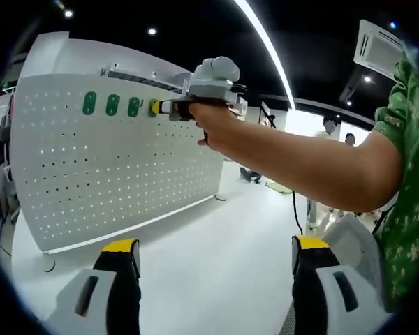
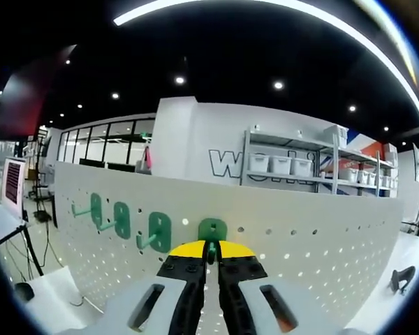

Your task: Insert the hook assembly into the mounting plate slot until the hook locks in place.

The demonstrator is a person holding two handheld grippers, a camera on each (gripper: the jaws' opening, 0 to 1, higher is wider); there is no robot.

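Observation:
A white pegboard mounting plate (image 1: 119,160) stands upright with three green hooks (image 1: 112,105) in a row near its top. My right gripper (image 1: 160,108), held out on a person's arm, presses its yellow tips against the board just right of that row. In the right gripper view the right gripper (image 2: 211,251) is shut on a fourth green hook (image 2: 211,229) that sits against the pegboard (image 2: 300,244), beside the other hooks (image 2: 159,232). My left gripper (image 1: 215,244) hangs back from the board, open, with nothing between its fingertips (image 1: 119,246).
A person's bare forearm (image 1: 300,164) and green patterned sleeve (image 1: 408,174) cross the left gripper view. Shelves with white bins (image 2: 286,164) stand behind the board. A monitor on a stand (image 2: 12,183) is at the left, and a small black object (image 2: 403,278) lies at the right.

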